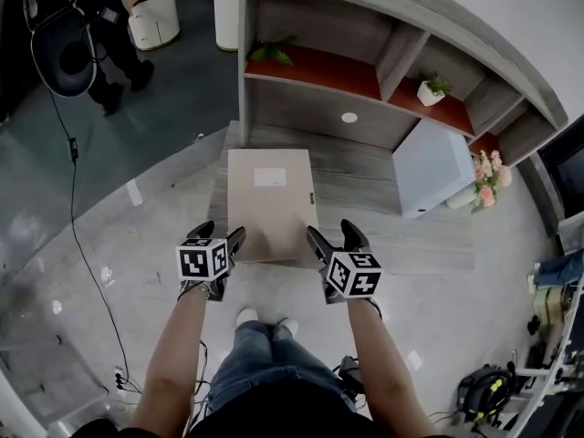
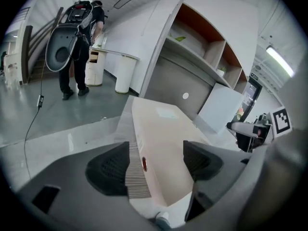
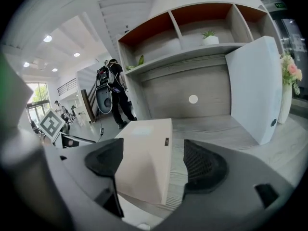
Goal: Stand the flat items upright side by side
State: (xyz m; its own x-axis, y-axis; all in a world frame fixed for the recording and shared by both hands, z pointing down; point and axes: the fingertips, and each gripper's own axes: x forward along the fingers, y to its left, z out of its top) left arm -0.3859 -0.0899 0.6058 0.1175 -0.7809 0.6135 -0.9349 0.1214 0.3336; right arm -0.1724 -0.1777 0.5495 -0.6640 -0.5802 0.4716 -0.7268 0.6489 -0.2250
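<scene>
A flat beige box (image 1: pixel 269 203) lies on the low grey wooden ledge (image 1: pixel 365 185) of a shelf unit. A white box (image 1: pixel 431 167) stands upright to its right, against the back. My left gripper (image 1: pixel 222 235) is at the beige box's near left corner, jaws open. In the left gripper view that corner of the beige box (image 2: pixel 163 138) sits between the spread jaws of the left gripper (image 2: pixel 156 160), and the pads do not touch it. My right gripper (image 1: pixel 335 237) is open at the near right corner. There the beige box (image 3: pixel 144 162) lies between the jaws of the right gripper (image 3: pixel 151 165), and the white box (image 3: pixel 252 90) stands beyond.
Above the ledge are shelf compartments with a potted plant (image 1: pixel 429 89) and green leaves (image 1: pixel 271 53). A vase of flowers (image 1: pixel 488 179) stands right of the white box. A person (image 1: pixel 105 26) stands far back left, and a cable (image 1: pixel 78 217) runs over the glossy floor.
</scene>
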